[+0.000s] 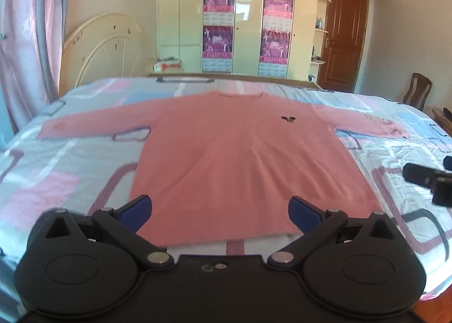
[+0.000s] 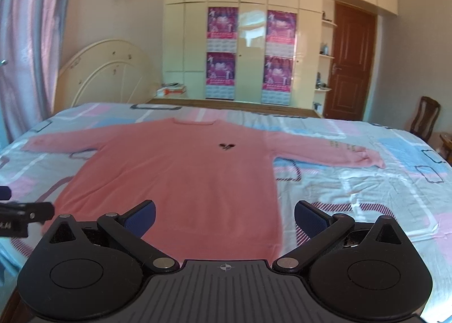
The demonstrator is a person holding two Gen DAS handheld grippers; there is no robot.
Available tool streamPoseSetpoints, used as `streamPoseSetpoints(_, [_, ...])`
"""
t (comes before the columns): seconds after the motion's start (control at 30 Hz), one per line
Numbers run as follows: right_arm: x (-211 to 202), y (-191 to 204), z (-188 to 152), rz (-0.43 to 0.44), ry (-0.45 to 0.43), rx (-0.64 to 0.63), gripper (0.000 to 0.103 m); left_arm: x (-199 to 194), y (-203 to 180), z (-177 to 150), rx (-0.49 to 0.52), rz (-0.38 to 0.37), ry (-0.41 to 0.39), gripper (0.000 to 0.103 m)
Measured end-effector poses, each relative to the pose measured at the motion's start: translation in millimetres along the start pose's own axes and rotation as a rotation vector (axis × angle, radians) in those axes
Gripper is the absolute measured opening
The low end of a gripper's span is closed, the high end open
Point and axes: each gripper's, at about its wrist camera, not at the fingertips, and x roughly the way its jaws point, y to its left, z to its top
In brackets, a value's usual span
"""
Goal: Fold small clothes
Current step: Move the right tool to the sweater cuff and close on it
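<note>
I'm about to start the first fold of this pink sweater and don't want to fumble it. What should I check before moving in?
1. Sweater lies flat, front up: ok.
2. Both sleeves spread out to the sides: ok.
3. Left gripper open, holding nothing: ok.
4. Right gripper open, holding nothing: ok.
5. Hem near both grippers: ok.
6. Nothing else lying on the bed around the sweater: ok.

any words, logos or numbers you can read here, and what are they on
Nothing reads clearly enough to quote.
Pink sweater, chest: a small black emblem, a shape, not letters.
Sweater's right-hand sleeve: dark print, too blurred to read.
Four purple posters on the wardrobe: text and calendar-like grids, too small to read.
Box by the headboard: red marking, illegible.
Left gripper and right gripper: no readable label.
</note>
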Motion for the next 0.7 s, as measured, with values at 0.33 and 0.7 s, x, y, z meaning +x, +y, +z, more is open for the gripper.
streamPoseSetpoints(0.33, [81.4,-64.3,39.5,-0.134,-0.036,0.057,0.103,78.1,-7.6,52.6,-0.095,-0.019,-0.056,0.103])
streamPoseSetpoints(0.7, [192.2,-203.1,79.1,-0.213,0.009,0.193,0.103,201.1,-55.0,104.9,-0.017,0.066,0.065,0.102])
